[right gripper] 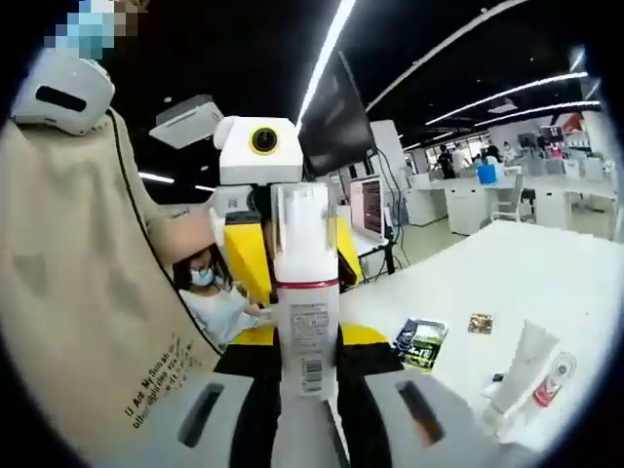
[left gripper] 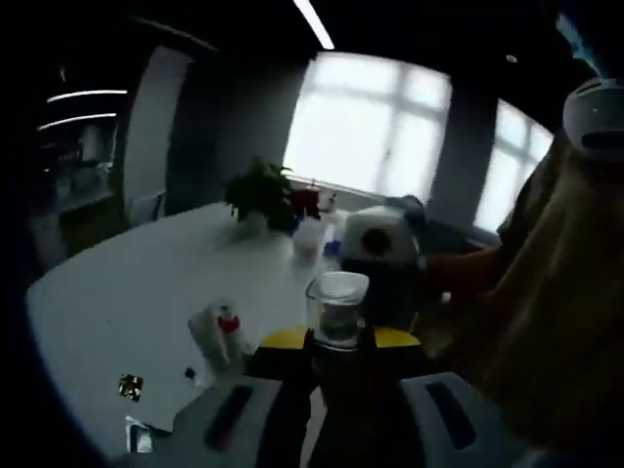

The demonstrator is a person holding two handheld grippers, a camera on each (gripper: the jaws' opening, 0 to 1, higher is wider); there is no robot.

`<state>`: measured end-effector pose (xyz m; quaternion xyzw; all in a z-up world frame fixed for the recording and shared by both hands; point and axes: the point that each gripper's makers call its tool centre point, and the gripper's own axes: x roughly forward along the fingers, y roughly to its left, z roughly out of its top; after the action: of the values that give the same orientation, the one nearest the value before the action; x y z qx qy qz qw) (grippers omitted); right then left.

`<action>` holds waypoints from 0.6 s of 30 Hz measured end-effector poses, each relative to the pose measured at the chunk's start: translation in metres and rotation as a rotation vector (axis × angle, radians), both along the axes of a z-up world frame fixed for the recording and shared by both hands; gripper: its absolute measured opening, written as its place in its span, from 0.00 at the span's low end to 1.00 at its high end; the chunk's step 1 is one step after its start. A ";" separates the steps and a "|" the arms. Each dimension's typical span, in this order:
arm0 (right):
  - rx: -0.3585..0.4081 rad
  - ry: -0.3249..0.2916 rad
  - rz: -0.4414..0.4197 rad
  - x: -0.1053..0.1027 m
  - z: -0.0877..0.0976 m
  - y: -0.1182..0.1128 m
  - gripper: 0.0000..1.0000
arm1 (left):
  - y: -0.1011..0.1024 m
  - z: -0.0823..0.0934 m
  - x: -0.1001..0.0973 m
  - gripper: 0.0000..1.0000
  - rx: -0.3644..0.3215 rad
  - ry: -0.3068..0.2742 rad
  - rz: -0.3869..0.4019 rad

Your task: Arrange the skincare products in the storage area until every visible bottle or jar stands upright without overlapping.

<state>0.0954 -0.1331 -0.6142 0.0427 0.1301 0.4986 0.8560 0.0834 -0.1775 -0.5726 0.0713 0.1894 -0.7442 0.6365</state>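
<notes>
Jaws of the left gripper (left gripper: 338, 343) pinch a small clear glass jar (left gripper: 337, 308) above the white table (left gripper: 127, 292); smooth, breakable; right gripper (right gripper: 307, 375) squeezes a tall white plastic bottle (right gripper: 305, 292), light, by its middle.

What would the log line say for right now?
left gripper: shut on jar | right gripper: shut on bottle | both lifted above table | tube lying flat

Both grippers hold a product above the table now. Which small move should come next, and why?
Probably lower the right gripper and stand its tall white bottle on bare white table. The bottle is already upright, while a white tube still lies flat there. The left gripper holds a clear jar.
</notes>
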 end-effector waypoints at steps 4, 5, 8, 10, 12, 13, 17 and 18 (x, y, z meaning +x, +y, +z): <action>0.015 -0.027 0.009 -0.001 0.001 -0.002 0.20 | 0.000 0.001 -0.002 0.18 -0.024 -0.016 0.000; 0.021 -0.032 0.011 -0.002 0.001 -0.003 0.20 | 0.000 0.002 -0.003 0.18 -0.028 -0.019 -0.001; 0.020 -0.042 0.024 -0.004 -0.001 -0.003 0.20 | -0.001 -0.002 -0.003 0.19 -0.023 -0.067 -0.028; 0.015 -0.046 0.034 -0.005 -0.002 -0.004 0.20 | 0.000 -0.007 -0.005 0.19 0.007 -0.122 -0.057; 0.013 -0.062 0.049 -0.007 -0.001 -0.004 0.20 | -0.001 -0.011 -0.007 0.20 0.027 -0.172 -0.089; 0.012 -0.064 0.051 -0.007 -0.001 -0.004 0.20 | 0.000 -0.013 -0.008 0.20 0.038 -0.190 -0.101; -0.004 -0.093 0.065 -0.007 0.001 -0.006 0.20 | -0.003 -0.012 -0.008 0.19 0.054 -0.190 -0.108; -0.014 -0.106 0.071 -0.007 0.001 -0.007 0.20 | -0.003 -0.012 -0.008 0.19 0.061 -0.182 -0.112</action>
<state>0.0879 -0.1397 -0.6137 0.0055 0.0896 0.5291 0.8438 0.0753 -0.1808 -0.5850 0.1685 0.1492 -0.7628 0.6061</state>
